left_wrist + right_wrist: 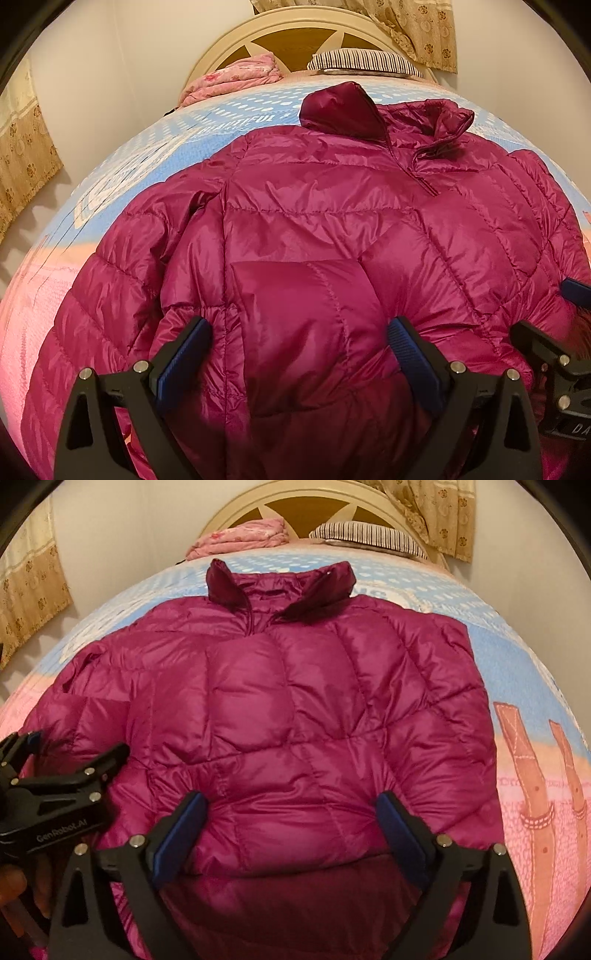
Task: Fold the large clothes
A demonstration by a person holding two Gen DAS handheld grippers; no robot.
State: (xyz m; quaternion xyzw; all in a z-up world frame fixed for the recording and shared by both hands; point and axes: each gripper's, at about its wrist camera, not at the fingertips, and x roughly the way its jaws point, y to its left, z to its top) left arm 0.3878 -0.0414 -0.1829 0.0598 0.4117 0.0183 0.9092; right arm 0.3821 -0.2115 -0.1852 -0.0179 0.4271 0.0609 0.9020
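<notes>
A magenta puffer jacket point(314, 206) lies front-up and spread flat on the bed, collar toward the headboard, sleeves folded in along its sides. My left gripper point(299, 325) stands wide open over the jacket's lower left part, with puffy fabric bulging between its blue pads point(184, 354). In the right wrist view, the jacket point(288, 686) fills the middle, and my right gripper point(290, 797) is wide open over the hem, fabric puckered by its fingertips. Each gripper shows in the other's view: the left gripper point(74, 744) at the left edge, the right gripper point(550, 308) at the right edge.
The bed's blanket point(129, 173) is blue and pink with printed figures point(532, 775). A striped pillow point(362, 61) and a folded pink quilt point(236, 77) lie by the cream headboard point(295, 33). Floral curtains point(26, 147) hang at the sides. A hand point(11, 882) holds the left gripper.
</notes>
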